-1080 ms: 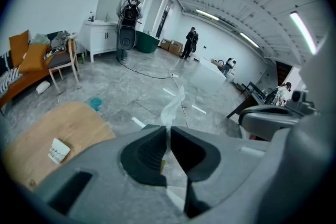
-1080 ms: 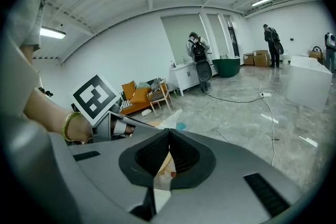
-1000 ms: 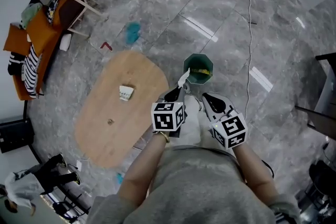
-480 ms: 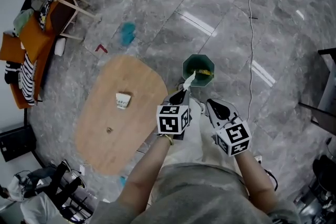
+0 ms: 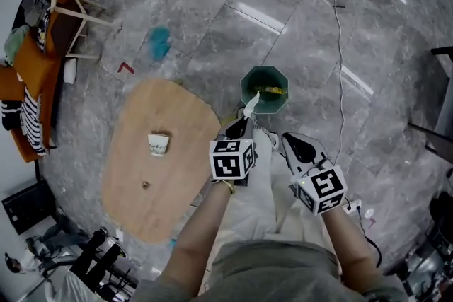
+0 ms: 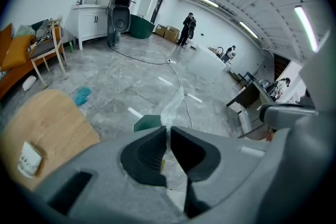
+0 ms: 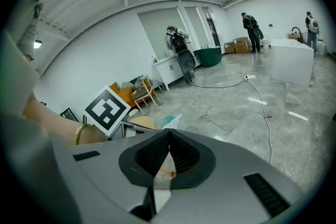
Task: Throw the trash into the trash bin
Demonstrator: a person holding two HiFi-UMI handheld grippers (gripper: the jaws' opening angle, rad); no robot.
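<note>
Floor (image 5: 177, 3) is lying open all round the trash bin (image 5: 247, 81); bench (image 5: 127, 173) sitting left | left hand-held gripper (image 5: 243, 122) is clamping a pale wrapper (image 5: 249, 105), strip pointing ahead at the bin's near rim; nearer side | right hand-held gripper (image 5: 289, 141) is hanging closed, nothing showing past its tips | cable (image 5: 338, 46) is running right of the bin.
</note>
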